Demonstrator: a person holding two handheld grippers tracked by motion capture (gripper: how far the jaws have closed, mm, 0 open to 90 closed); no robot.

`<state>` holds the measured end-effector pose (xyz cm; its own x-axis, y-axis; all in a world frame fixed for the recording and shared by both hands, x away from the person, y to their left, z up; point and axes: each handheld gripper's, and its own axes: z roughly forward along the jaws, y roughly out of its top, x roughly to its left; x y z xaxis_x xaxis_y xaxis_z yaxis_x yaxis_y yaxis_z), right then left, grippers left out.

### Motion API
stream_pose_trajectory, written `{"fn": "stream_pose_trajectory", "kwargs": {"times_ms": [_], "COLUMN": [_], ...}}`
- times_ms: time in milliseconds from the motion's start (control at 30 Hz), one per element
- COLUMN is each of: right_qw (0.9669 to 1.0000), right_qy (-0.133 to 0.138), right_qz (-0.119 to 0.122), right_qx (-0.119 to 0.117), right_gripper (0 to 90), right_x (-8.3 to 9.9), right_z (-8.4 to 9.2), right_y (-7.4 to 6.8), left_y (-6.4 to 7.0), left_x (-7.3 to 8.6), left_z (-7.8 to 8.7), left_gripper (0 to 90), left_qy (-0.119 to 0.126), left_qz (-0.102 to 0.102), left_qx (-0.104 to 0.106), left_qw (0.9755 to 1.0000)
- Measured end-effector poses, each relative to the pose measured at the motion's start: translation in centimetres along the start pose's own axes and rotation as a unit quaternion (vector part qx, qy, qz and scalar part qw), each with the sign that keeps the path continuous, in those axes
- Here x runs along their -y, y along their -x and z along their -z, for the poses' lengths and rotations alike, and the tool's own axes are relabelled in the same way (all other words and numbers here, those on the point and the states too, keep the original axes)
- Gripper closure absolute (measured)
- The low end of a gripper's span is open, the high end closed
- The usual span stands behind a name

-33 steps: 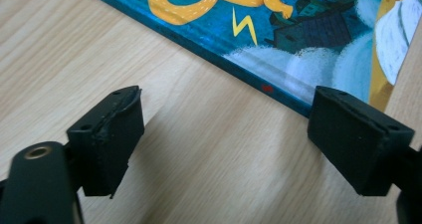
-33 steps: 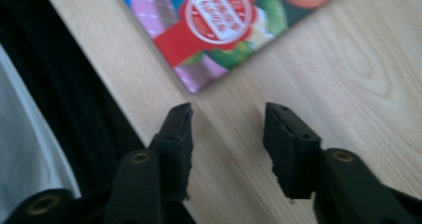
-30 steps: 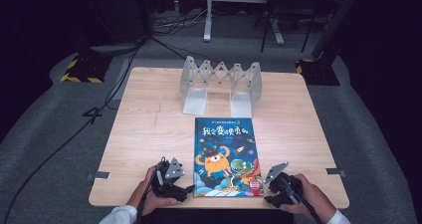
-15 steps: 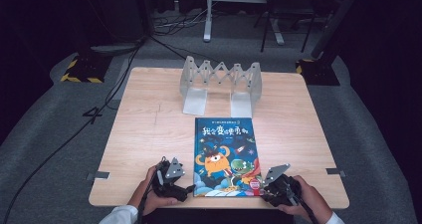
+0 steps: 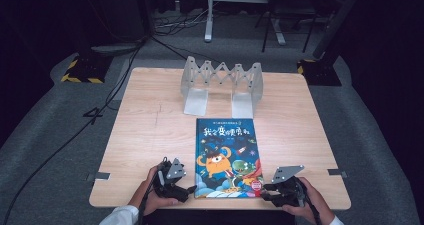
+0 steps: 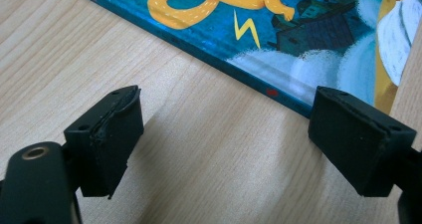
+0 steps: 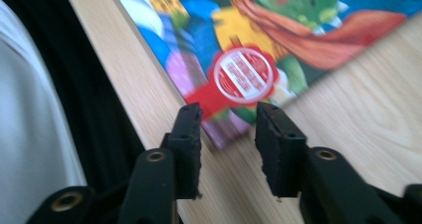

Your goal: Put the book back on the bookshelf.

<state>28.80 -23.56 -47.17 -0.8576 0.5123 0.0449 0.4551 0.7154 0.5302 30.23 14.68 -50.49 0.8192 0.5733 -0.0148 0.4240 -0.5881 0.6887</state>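
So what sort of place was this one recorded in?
Probably a lab or studio recording bay: one lit wooden table in a dark room, cables across grey floor, hazard-striped stand bases, a staged picture book.

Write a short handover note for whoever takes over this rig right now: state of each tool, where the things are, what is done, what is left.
Left tool: jaws wide open, resting on the table beside the picture book's left edge near its front corner, holding nothing.
Right tool: jaws have just been opening, narrowly parted around the book's near right corner, pads not pressing on it.
Book lies flat, cover up, in front of the grey folding book stand, which holds nothing.
Done: both tools placed at the book.
Left, probably: grip the book, lift it, stand it in the stand.
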Motion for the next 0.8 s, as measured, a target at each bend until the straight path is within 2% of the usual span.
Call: {"fn": "stream_pose_trajectory", "kwargs": {"times_ms": [67,100,133,167,200,233,267,300,333,533,667,733,800], "right_qw": [0.9988,0.9969,0.9964,0.9964,0.9941,0.9941,0.9923,0.9890,0.9879,0.9843,0.9821,0.9833,0.9864], "right_qy": [-0.039,-0.067,-0.078,-0.078,-0.103,-0.103,-0.118,-0.141,-0.147,-0.171,-0.183,-0.177,-0.160], "right_qz": [-0.005,0.006,0.011,0.011,0.024,0.024,0.033,0.040,0.044,0.046,0.043,0.042,0.039], "right_qx": [0.029,0.041,0.030,0.030,0.023,0.023,0.023,0.021,0.020,0.005,0.005,0.007,0.009], "right_gripper": [59.6,60.4,62.9,62.9,67.4,67.4,69.4,74.4,74.8,80.9,82.1,82.1,82.0], "right_x": [-0.3,-0.6,-0.8,-0.8,-1.3,-1.3,-1.5,-1.9,-1.9,-2.3,-2.5,-2.4,-2.0], "right_z": [0.4,0.6,0.6,0.6,0.5,0.5,0.4,0.1,-0.1,-0.3,-0.4,-0.3,-0.2], "right_y": [-0.2,-0.4,-0.4,-0.4,-0.7,-0.7,-0.7,-0.6,-0.5,-0.5,-0.4,-0.4,-0.4], "left_y": [0.0,0.0,0.1,0.1,0.3,0.3,0.3,0.3,0.4,0.6,0.7,0.7,0.7], "left_x": [0.0,0.0,0.0,0.0,0.0,0.0,-0.1,-0.2,-0.2,-0.3,-0.3,-0.3,-0.3], "left_z": [0.0,0.0,0.0,0.0,0.0,0.0,0.0,-0.1,-0.1,-0.3,-0.3,-0.3,-0.3], "left_gripper": [14.5,14.7,15.1,16.8,19.4,19.7,19.7,19.1,18.9,18.3,18.1,18.1,18.0], "left_qy": [0.000,0.000,0.001,0.001,0.004,0.004,0.002,0.003,0.003,0.004,0.003,0.003,0.003], "left_qz": [0.000,0.000,-0.001,-0.001,-0.009,-0.009,-0.011,-0.013,-0.012,-0.012,-0.012,-0.012,-0.011], "left_qx": [0.000,0.000,0.002,0.002,0.008,0.008,0.011,0.012,0.012,0.011,0.012,0.012,0.012], "left_qw": [1.0000,1.0000,1.0000,1.0000,0.9999,0.9999,0.9999,0.9998,0.9999,0.9999,0.9998,0.9999,0.9999]}}
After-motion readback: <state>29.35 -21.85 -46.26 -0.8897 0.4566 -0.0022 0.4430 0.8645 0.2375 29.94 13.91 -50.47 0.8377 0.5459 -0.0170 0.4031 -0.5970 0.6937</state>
